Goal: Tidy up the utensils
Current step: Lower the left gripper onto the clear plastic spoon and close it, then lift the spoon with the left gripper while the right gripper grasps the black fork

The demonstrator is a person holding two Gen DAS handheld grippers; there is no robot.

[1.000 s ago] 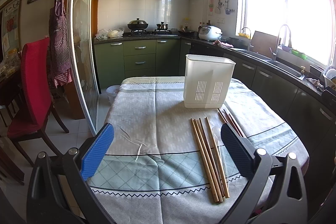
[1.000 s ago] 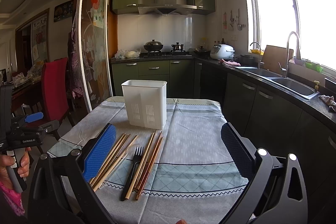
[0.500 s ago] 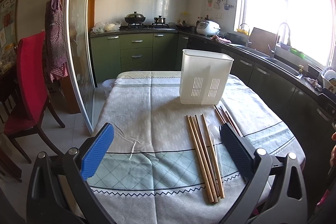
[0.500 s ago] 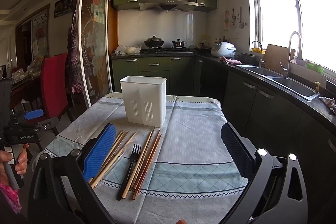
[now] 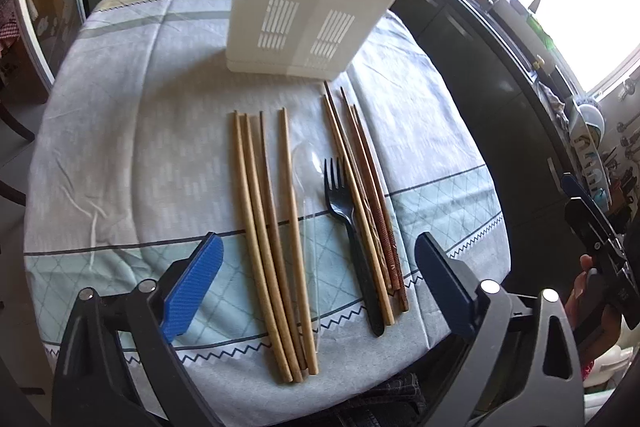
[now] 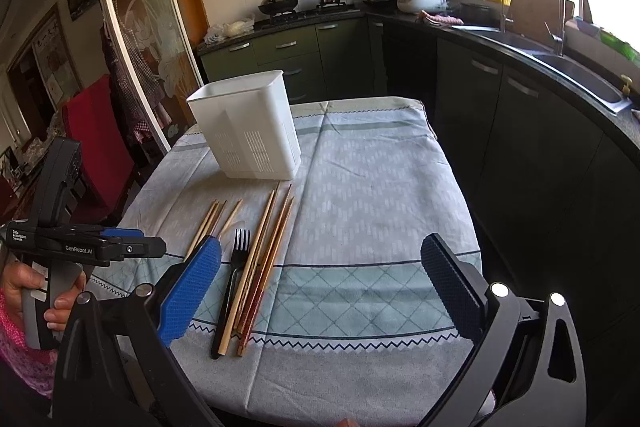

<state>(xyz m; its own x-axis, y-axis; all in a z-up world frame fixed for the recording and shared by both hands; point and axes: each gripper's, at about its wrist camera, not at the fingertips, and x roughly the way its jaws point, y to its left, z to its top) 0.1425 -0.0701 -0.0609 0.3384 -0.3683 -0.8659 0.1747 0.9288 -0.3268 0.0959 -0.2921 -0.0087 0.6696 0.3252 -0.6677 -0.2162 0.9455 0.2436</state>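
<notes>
The left gripper (image 5: 316, 279) is now tipping forward and down over the near edge of the table (image 5: 120, 131), so its camera, which a moment ago was facing across the kitchen, is looking down on the utensils. Its jaws are spread wide and holding nothing, bracketing the pale chopsticks (image 5: 268, 227), the clear spoon (image 5: 308, 159), the black fork (image 5: 344, 211) and the darker chopsticks (image 5: 368, 195), all lying side by side. The white holder (image 5: 304, 3) is standing at the far side, apparently unfilled (its inside is hidden). The right gripper (image 6: 320, 291) is also dipping slightly, wide and empty. A first pick is probably coming, likely by the left.
</notes>
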